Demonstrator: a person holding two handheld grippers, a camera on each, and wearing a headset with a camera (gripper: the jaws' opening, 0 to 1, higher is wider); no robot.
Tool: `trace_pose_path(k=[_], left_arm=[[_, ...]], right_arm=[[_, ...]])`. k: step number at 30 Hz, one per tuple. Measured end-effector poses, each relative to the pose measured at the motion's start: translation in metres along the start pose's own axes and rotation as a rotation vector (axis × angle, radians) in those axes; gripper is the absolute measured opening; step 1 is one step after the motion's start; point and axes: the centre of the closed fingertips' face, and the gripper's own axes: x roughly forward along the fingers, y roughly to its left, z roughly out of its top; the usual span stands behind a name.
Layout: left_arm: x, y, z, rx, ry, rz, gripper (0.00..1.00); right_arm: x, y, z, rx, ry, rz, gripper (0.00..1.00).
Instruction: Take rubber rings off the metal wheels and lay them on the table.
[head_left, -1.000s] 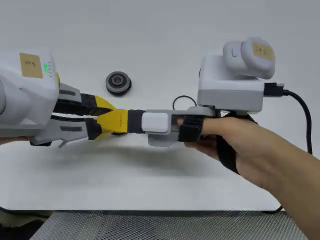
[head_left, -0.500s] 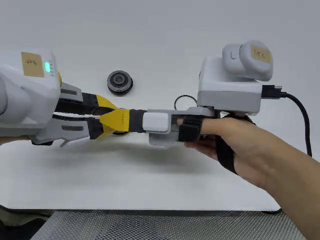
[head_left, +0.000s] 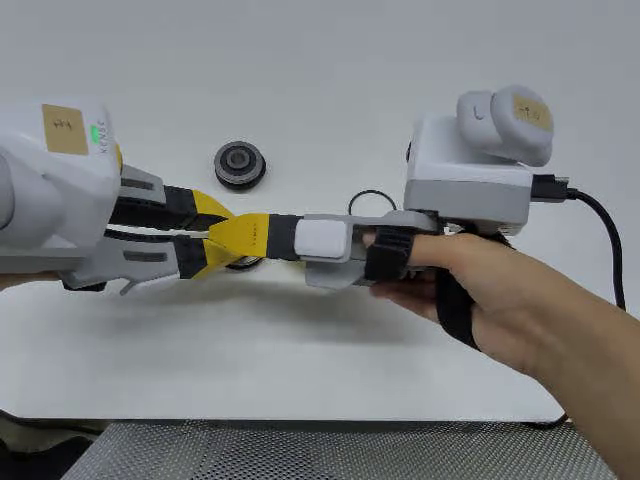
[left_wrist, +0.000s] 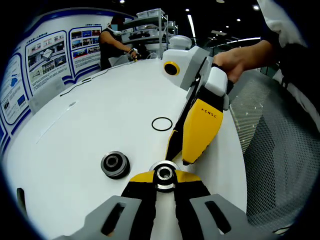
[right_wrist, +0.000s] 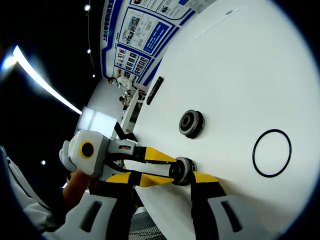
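Note:
My left gripper (left_wrist: 164, 177) is shut on a small metal wheel (left_wrist: 164, 172), held just above the white table (head_left: 300, 70). The right gripper (left_wrist: 178, 160) comes in from the right, its yellow jaws close together on the wheel's rim, where the rubber ring sits. In the right gripper view the held wheel (right_wrist: 184, 170) lies between that gripper's own jaws. A second wheel (head_left: 240, 163) with its black ring on lies flat further back. A loose black rubber ring (head_left: 370, 204) lies on the table behind the right gripper.
The table's front edge (head_left: 300, 418) runs close below the grippers, with grey mesh flooring beyond it. A black cable (head_left: 600, 215) trails off the right gripper. Shelves and a person (left_wrist: 112, 42) stand far behind the table.
The right gripper has slid a little to the right, away from the left gripper. The left gripper and the wheel on the table have stayed put.

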Motion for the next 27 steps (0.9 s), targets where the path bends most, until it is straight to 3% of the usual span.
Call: trace_pose_path(k=[9,17,27], left_arm=[[0.000,0.000,0.000,0.000,0.000,-0.001,0.13],[0.000,0.000,0.000,-0.001,-0.001,0.000,0.13],[0.000,0.000,0.000,0.004,0.000,-0.001,0.13]], right_arm=[[-0.002,-0.007,0.002,0.001,-0.006,-0.017,0.37],[-0.002,-0.027,0.002,0.034,0.000,-0.082,0.12],[-0.003,-0.035,0.004,0.047,-0.001,-0.108,0.03]])
